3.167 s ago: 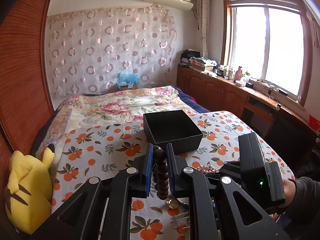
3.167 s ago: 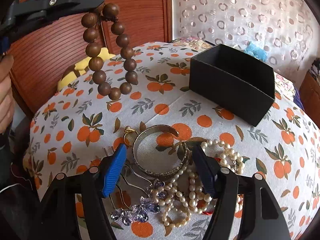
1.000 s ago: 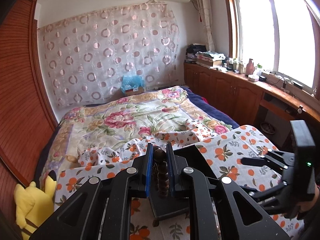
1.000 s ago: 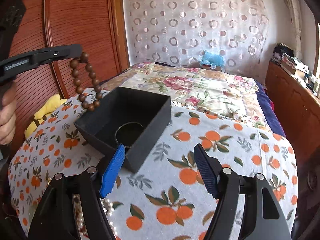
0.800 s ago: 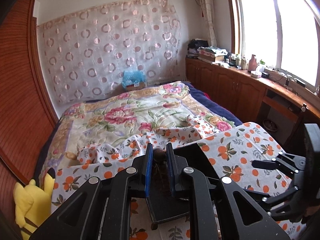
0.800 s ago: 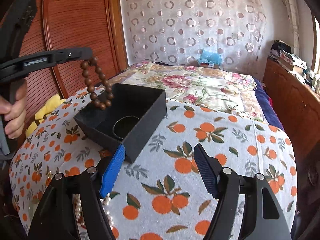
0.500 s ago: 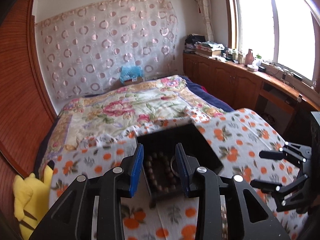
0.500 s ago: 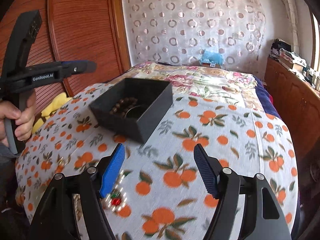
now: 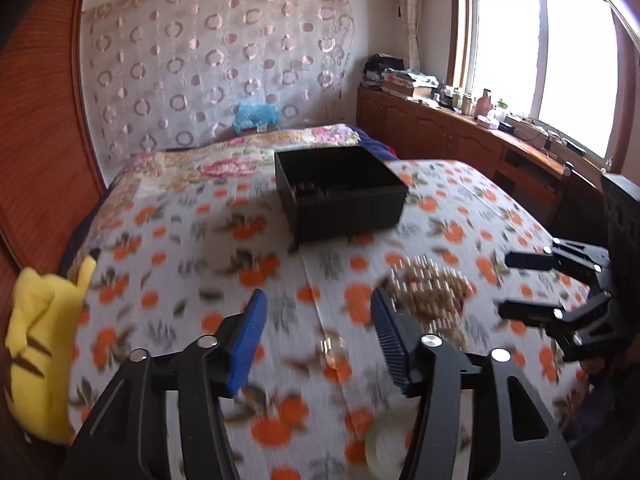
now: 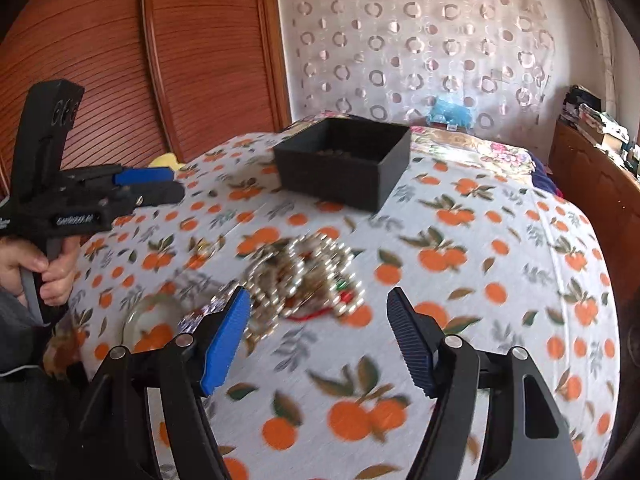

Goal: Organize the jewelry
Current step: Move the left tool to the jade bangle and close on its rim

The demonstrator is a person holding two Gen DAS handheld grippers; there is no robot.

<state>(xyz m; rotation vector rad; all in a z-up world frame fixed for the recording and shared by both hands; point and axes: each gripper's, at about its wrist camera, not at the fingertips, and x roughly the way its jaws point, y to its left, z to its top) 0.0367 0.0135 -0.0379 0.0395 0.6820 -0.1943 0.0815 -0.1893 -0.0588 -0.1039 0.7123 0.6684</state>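
Left gripper (image 9: pixel 318 334): we saw its jaws opening with nothing between them, only the orange-print cloth (image 9: pixel 180 240) below.
Right gripper (image 10: pixel 318 334): we found it spread wide and empty, hovering over the cloth.
Black box (image 9: pixel 340 196): it sat at twelve o'clock from the left gripper, well apart; dark beads (image 9: pixel 306 190) lay inside, against its left wall.
Pearl heap (image 10: pixel 304 276): blurred by motion, it lay at twelve o'clock just beyond the right gripper, between it and the box.
Gold ring (image 9: pixel 334 346): we saw it on the cloth between the left fingers.
Clear bangle (image 10: pixel 150 320): at ten o'clock of the right gripper.
Yellow plush (image 9: pixel 40 344): at nine o'clock, off the cloth's edge.
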